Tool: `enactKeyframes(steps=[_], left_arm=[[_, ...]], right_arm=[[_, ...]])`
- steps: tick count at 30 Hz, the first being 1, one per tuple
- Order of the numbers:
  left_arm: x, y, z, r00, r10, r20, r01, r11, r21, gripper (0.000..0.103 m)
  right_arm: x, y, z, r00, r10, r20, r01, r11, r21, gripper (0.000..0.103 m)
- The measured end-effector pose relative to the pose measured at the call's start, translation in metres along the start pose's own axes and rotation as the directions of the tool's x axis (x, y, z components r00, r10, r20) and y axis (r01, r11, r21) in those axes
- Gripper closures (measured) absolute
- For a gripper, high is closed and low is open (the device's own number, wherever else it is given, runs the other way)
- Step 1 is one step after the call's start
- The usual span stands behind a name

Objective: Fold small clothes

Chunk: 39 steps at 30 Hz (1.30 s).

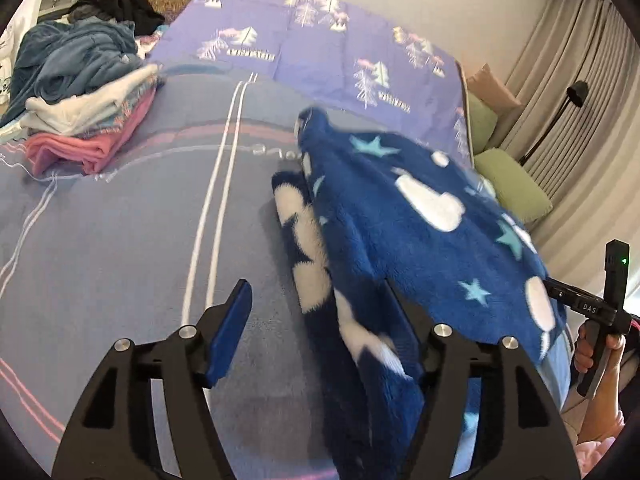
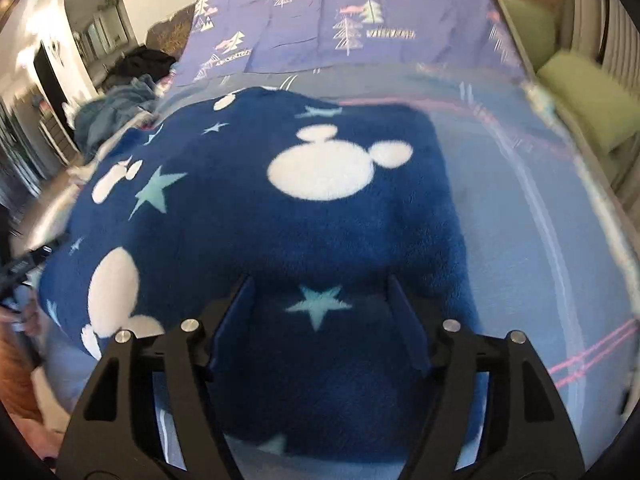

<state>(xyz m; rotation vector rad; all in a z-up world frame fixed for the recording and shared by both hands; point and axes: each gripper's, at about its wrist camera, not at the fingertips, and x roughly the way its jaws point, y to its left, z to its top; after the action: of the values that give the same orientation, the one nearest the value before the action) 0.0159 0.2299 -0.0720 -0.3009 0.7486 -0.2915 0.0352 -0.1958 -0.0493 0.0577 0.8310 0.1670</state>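
A dark blue fleece garment [image 1: 400, 232] with white mouse heads and pale blue stars lies on the bed, partly folded over itself. My left gripper [image 1: 320, 308] is open; the garment's left edge lies between its fingers and over the right finger. In the right wrist view the garment [image 2: 280, 200] spreads wide under my right gripper [image 2: 320, 304], which is open with the fleece lying between its fingers. The right gripper's body also shows in the left wrist view [image 1: 600, 312], held by a hand at the garment's right edge.
A stack of folded clothes [image 1: 92, 128], pink at the bottom, sits at the bed's left. Behind it lie a blue blanket [image 1: 72, 60] and dark clothes [image 1: 120, 8]. A purple tree-print quilt [image 1: 312, 40] covers the far bed. Green cushions [image 1: 516, 184] and curtains are on the right.
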Motion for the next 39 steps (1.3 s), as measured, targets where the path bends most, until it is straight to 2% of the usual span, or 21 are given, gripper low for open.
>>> enactKeyframes(steps=[2,6,9,13,16,19,22,23,24,25,26,27,30,31,32,34,35,36,37,38,39], left_arm=[[-0.014,-0.001,-0.001,0.999,-0.018,0.030,0.018,1.000,0.014,0.037],[-0.034,0.004,-0.008,0.997,-0.042,0.059,0.041,0.999,0.008,0.037],[-0.038,0.013,-0.016,0.997,-0.043,0.057,0.043,0.999,-0.008,0.037],[-0.039,0.025,-0.028,0.999,-0.016,0.047,0.017,1.000,-0.025,0.037],[-0.041,0.030,-0.035,0.998,-0.049,0.037,0.050,0.998,-0.035,0.037],[-0.048,0.022,-0.040,0.989,-0.146,0.032,0.146,0.989,0.008,0.037],[-0.054,0.016,-0.044,0.972,-0.232,0.030,0.231,0.972,0.045,0.037],[-0.054,0.013,-0.045,0.966,-0.256,0.036,0.254,0.966,0.053,0.046],[-0.053,0.012,-0.046,0.963,-0.267,0.036,0.265,0.963,0.058,0.060],[-0.050,0.008,-0.047,0.959,-0.282,0.022,0.280,0.958,0.061,0.092],[-0.045,0.006,-0.046,0.958,-0.285,-0.002,0.285,0.957,0.053,0.097],[-0.041,0.006,-0.046,0.961,-0.278,-0.011,0.278,0.960,0.041,0.097],[-0.034,0.013,-0.048,0.947,-0.319,-0.028,0.319,0.948,0.000,0.097],[-0.034,0.017,-0.048,0.941,-0.339,-0.027,0.338,0.941,-0.026,0.091],[-0.035,0.019,-0.048,0.937,-0.348,-0.023,0.347,0.937,-0.043,0.070],[-0.037,0.023,-0.051,0.946,-0.323,-0.012,0.321,0.944,-0.070,0.042],[-0.037,0.020,-0.052,0.953,-0.301,-0.009,0.301,0.952,-0.053,0.044],[-0.038,0.016,-0.053,0.955,-0.296,-0.010,0.296,0.955,-0.018,0.052],[-0.038,0.012,-0.053,0.957,-0.291,-0.011,0.291,0.957,0.008,0.087],[-0.037,0.006,-0.053,0.957,-0.291,-0.024,0.291,0.956,0.040,0.097],[-0.038,0.003,-0.054,0.962,-0.271,-0.019,0.271,0.961,0.051,0.097]], right_arm=[[-0.016,0.012,0.003,0.998,0.005,0.055,-0.003,1.000,-0.024,0.034],[-0.046,0.042,0.008,0.985,0.078,0.157,-0.063,0.993,-0.096,0.034],[-0.054,0.073,0.008,0.974,0.133,0.183,-0.100,0.979,-0.180,0.034],[-0.047,0.123,0.005,0.970,0.203,0.131,-0.158,0.942,-0.296,0.034],[-0.035,0.165,-0.003,0.968,0.245,0.058,-0.201,0.892,-0.405,0.034],[-0.027,0.194,-0.014,0.962,0.274,0.009,-0.236,0.843,-0.484,0.034],[-0.020,0.212,-0.023,0.955,0.295,-0.021,-0.263,0.817,-0.513,0.034],[-0.019,0.216,-0.025,0.955,0.295,-0.031,-0.267,0.810,-0.522,0.034],[-0.017,0.219,-0.027,0.956,0.290,-0.035,-0.264,0.806,-0.530,0.034],[-0.015,0.221,-0.029,0.960,0.279,-0.037,-0.255,0.805,-0.536,0.034],[-0.013,0.221,-0.029,0.963,0.266,-0.038,-0.244,0.808,-0.537,0.034],[-0.012,0.221,-0.029,0.965,0.259,-0.039,-0.240,0.813,-0.531,0.034],[-0.010,0.211,-0.023,0.966,0.253,-0.045,-0.243,0.842,-0.482,0.034],[-0.011,0.208,-0.023,0.967,0.250,-0.043,-0.240,0.850,-0.469,0.034],[-0.011,0.205,-0.021,0.969,0.245,-0.041,-0.236,0.858,-0.456,0.034],[-0.011,0.200,-0.020,0.970,0.239,-0.038,-0.231,0.869,-0.438,0.034],[-0.011,0.199,-0.019,0.970,0.238,-0.038,-0.231,0.871,-0.433,0.034],[-0.011,0.198,-0.019,0.971,0.237,-0.038,-0.230,0.873,-0.430,0.034],[-0.010,0.198,-0.019,0.971,0.236,-0.037,-0.228,0.874,-0.429,0.034],[-0.009,0.198,-0.019,0.972,0.234,-0.037,-0.226,0.874,-0.429,0.034],[-0.008,0.199,-0.019,0.972,0.231,-0.037,-0.224,0.875,-0.430,0.034]])
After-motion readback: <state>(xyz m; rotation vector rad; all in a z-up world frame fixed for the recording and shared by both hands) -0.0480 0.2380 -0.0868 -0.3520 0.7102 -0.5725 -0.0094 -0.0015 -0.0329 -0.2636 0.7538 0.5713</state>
